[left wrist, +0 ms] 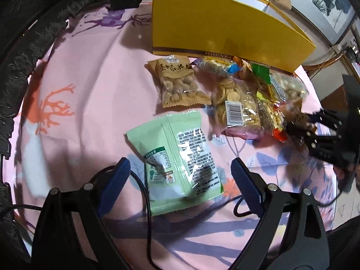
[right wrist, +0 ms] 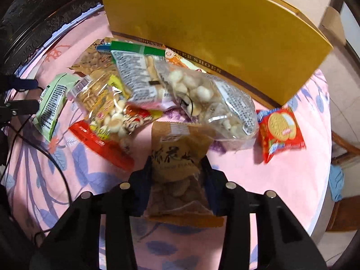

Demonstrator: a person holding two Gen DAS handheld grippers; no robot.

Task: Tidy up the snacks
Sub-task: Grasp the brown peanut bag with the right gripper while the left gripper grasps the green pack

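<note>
My left gripper (left wrist: 180,175) is open, its blue fingers on either side of a pale green snack packet (left wrist: 177,166) lying on the pink cloth. My right gripper (right wrist: 177,168) is shut on a brown peanut packet (right wrist: 177,168), held just above the cloth. A second brown peanut packet (left wrist: 177,83) lies beyond the green one. A pile of clear and red snack bags (right wrist: 157,94) lies in front of the yellow shoe box (right wrist: 213,33). A red biscuit packet (right wrist: 281,130) lies to the right. The right gripper shows at the right edge of the left wrist view (left wrist: 315,132).
The round table is covered by a pink patterned cloth (left wrist: 78,90). The yellow box (left wrist: 225,29) stands at the far side. Black cables (right wrist: 45,153) trail over the cloth. A dark carved chair back (left wrist: 27,56) borders the left. The table edge drops off at the right (right wrist: 324,191).
</note>
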